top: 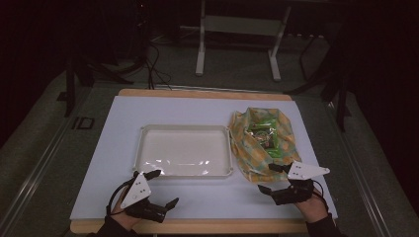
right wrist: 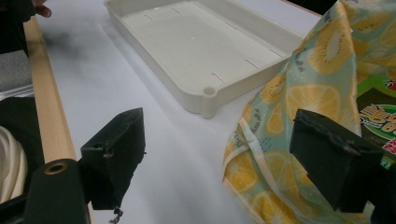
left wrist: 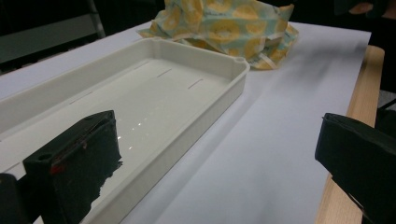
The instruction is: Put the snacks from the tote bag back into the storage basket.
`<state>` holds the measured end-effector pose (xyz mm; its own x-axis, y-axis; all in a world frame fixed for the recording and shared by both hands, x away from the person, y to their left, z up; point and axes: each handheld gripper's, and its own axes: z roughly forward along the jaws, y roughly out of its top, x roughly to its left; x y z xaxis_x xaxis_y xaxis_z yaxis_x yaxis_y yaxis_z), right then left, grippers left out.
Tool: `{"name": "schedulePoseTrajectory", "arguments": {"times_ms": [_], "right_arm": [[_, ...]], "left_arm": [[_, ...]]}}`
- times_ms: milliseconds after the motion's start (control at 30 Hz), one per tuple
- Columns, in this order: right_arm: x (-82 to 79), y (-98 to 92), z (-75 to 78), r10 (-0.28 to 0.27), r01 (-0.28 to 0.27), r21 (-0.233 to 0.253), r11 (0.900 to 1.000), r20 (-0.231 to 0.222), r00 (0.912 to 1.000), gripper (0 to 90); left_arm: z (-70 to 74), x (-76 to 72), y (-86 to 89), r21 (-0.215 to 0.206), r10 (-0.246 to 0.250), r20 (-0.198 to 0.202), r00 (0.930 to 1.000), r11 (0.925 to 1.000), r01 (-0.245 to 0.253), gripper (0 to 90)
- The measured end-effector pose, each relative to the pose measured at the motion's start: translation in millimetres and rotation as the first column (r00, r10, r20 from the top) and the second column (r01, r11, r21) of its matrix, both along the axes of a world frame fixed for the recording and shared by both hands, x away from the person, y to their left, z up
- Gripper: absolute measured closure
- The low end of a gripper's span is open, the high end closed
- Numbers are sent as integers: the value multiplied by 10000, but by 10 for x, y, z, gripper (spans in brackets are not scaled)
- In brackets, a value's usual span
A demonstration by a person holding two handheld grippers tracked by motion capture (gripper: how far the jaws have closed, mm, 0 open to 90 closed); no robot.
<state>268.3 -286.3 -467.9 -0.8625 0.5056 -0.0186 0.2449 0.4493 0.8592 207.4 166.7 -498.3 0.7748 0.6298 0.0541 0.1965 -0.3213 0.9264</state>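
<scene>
An empty white tray (top: 143, 148) lies in the middle of the white mat. To its right sits a yellow and teal fruit-print cloth bag (top: 244, 143), open at the top, with green snack packets (top: 269, 136) inside. My left gripper (top: 162, 189) is open near the tray's front left corner; one jaw hangs over the tray (left wrist: 196, 88) in the left gripper view. My right gripper (top: 271, 177) is open at the bag's front edge. In the right gripper view one jaw stands over the bag (right wrist: 299, 93) and the other over the mat, with the tray (right wrist: 210, 93) beyond.
The white mat (top: 197, 111) covers a wooden table whose edge (top: 197, 226) runs along the front. Behind the table stands a metal frame (top: 237, 29) on the dark floor, with cables (top: 155, 64) at the back left.
</scene>
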Motion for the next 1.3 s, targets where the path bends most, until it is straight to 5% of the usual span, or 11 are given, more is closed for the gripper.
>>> {"name": "schedulePoseTrajectory", "arguments": {"times_ms": [333,400,567,767,1300], "right_arm": [[-10,-78,61,-239,239,0,9997,-387,9990,133],[-4,-92,72,-186,180,-96,9998,-762,9969,123],[-26,-99,60,255,-299,-525,9982,-833,9962,109],[-26,-106,85,437,-481,-345,9982,-1182,9920,128],[-107,-16,227,1181,-1183,-44,9930,-376,9923,131]], "left_arm": [[-32,-10,-18,98,-260,-272,9993,9996,263,4],[-33,-7,-20,122,-302,-323,9990,9995,306,4],[-32,-1,-19,69,-318,-441,9985,9995,321,4],[-26,-15,-21,35,-322,-441,9985,9995,324,4],[16,-51,-52,-103,-240,-342,9991,9997,237,4]]}}
